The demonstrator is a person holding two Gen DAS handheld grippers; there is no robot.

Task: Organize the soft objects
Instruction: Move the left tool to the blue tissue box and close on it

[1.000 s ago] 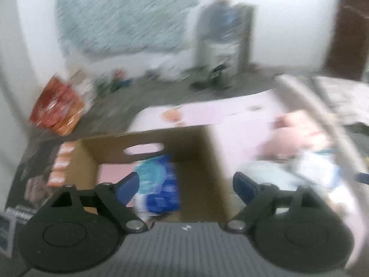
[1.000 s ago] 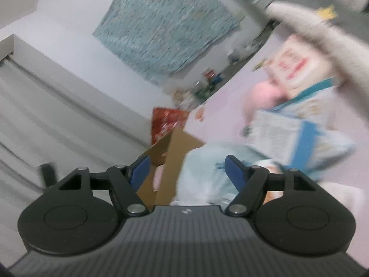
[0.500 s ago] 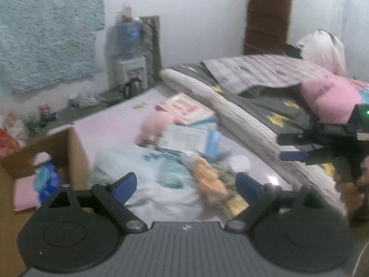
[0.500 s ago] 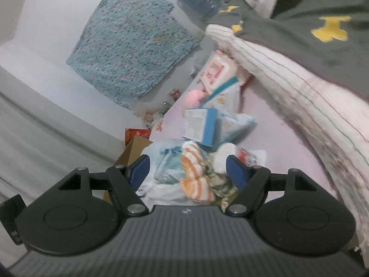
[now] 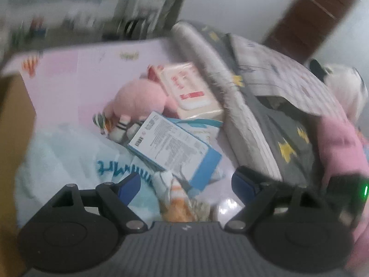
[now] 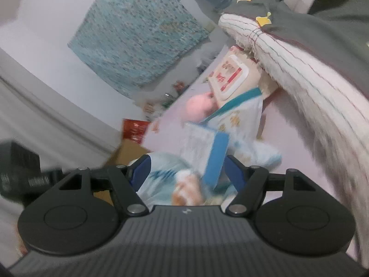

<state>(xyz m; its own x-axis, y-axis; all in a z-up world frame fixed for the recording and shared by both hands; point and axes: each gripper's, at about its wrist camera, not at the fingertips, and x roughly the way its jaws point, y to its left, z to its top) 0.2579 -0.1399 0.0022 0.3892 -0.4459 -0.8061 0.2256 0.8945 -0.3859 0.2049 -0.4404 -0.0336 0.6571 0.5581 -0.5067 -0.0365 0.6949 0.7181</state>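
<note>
A pile of soft things lies on a pink mat: a pink plush toy, a cream wipes pack, a blue and white packet, a pale blue plastic bag and an orange and white striped toy. My left gripper is open and empty, low over the striped toy. My right gripper is open, with the blue and white packet and the striped toy between its fingers. A cardboard box stands at the left.
A mattress with white edge and grey star bedding runs along the right. A pink pillow lies on it. A water dispenser and brown door stand at the far wall. A teal cloth hangs on it.
Both grippers have swung from the box side toward the pile and dropped closer to it. The right gripper now has the packet and striped toy between its fingers. Both stay open.
</note>
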